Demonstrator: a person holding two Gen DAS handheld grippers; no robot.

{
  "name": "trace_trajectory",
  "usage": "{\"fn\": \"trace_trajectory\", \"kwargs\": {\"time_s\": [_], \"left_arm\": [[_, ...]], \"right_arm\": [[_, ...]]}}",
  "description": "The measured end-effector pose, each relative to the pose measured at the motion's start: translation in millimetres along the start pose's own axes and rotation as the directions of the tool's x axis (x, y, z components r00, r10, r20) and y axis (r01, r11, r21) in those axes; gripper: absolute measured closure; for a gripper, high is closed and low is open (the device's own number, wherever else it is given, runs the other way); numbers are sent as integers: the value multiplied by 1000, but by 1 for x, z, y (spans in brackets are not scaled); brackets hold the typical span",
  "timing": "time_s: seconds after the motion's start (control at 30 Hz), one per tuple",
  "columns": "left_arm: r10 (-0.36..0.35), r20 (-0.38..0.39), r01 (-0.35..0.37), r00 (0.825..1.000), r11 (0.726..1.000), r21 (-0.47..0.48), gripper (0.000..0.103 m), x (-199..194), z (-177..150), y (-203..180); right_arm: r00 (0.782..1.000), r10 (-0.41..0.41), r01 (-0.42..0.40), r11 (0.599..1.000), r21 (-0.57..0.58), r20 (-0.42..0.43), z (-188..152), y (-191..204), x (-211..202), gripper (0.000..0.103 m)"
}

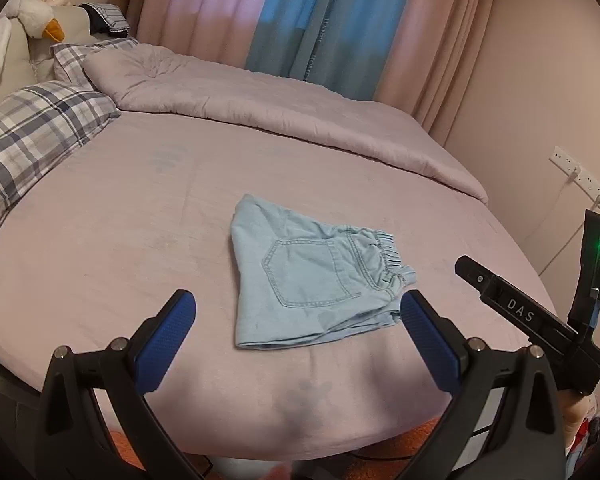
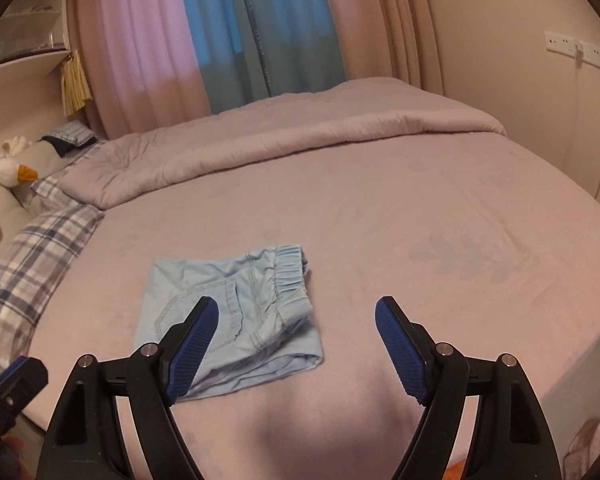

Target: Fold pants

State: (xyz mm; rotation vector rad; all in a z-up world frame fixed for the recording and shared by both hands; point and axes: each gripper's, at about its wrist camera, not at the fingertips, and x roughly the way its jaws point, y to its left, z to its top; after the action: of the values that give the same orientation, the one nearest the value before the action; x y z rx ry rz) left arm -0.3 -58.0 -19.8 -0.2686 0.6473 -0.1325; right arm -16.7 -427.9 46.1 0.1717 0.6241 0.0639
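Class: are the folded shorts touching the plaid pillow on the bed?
Apart. The left wrist view shows bare sheet between the shorts and the pillow.

Soft matt denim pants (image 1: 312, 276), stitched seams

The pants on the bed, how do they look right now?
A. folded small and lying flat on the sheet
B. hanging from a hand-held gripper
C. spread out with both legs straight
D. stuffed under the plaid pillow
A: the pants lie folded in a small bundle on the sheet, pocket up, with nothing gripping them.
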Motion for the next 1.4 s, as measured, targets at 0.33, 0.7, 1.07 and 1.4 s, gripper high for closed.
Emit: {"fn": "trace_trajectory", "kwargs": {"time_s": [0.33,0.7,1.07,1.4], "left_arm": [[2,-36,-2,999,1000,-10,1,3,-1,-2],[24,-57,-24,998,1000,12,1,-1,-5,-13],[54,-46,-54,997,998,12,1,-7,-5,-13],[54,-47,-55,997,999,-4,1,-8,-6,-9]], "right_arm": [[1000,-16,17,999,-40,9,-2,10,-2,12],[1000,-12,13,999,-50,27,-3,9,-8,10],[1000,2,-1,999,-52,25,-2,12,-8,10],[1000,-2,3,999,-48,21,-3,14,-8,10]]}}
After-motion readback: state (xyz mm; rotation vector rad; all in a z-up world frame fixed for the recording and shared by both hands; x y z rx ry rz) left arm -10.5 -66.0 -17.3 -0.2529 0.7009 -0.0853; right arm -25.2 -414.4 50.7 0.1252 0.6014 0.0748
